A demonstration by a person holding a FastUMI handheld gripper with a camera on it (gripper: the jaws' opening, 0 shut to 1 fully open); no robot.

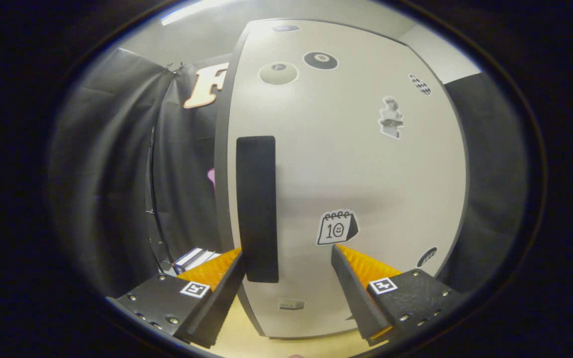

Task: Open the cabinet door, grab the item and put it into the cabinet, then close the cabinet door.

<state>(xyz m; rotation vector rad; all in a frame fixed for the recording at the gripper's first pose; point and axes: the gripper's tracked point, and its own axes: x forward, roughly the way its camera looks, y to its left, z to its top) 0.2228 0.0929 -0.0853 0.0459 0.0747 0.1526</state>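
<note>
Gripper fingers spread apart, gripping nothing. Vertical black handle sits between them, lower end near the left fingertip, long axis upright. It's mounted near the left edge of the closed cabinet door. Calendar sticker just above right fingertip. Box beyond left finger.

Even, fairly bright overhead light from a white ceiling strip lamp, soft shadow right of the tall black door handle, strong fisheye bending, edges dim and blurred
</note>
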